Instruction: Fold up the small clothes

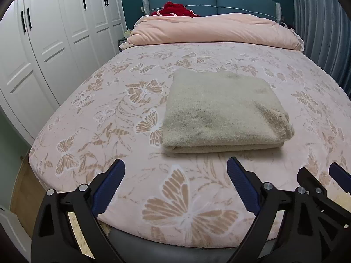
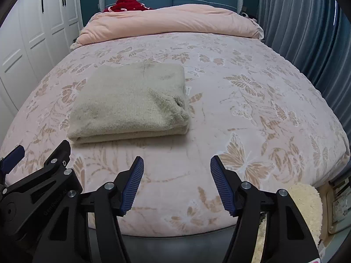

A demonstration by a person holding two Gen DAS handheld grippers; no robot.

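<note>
A beige knitted garment (image 1: 223,111) lies folded into a thick rectangle on the bed, its folded edge toward me. The right wrist view has the same garment (image 2: 129,107) left of centre. My left gripper (image 1: 175,166) hovers just short of that near edge, jaws wide open with only bedspread between them. My right gripper (image 2: 176,164) is open too, with a narrower gap, nothing between its blue pads (image 2: 221,184); it stands to the right of the garment's near corner. Each gripper shows at the edge of the other's view: the right one (image 1: 318,188), the left one (image 2: 35,173).
The bed (image 1: 109,109) has a pink butterfly-print spread. A rolled pink duvet (image 1: 215,29) and a red cloth (image 1: 175,8) lie at the teal headboard. White wardrobe doors (image 1: 43,43) stand left, grey curtains (image 2: 307,32) right. A cream fluffy item (image 2: 307,208) sits by the bed's near right corner.
</note>
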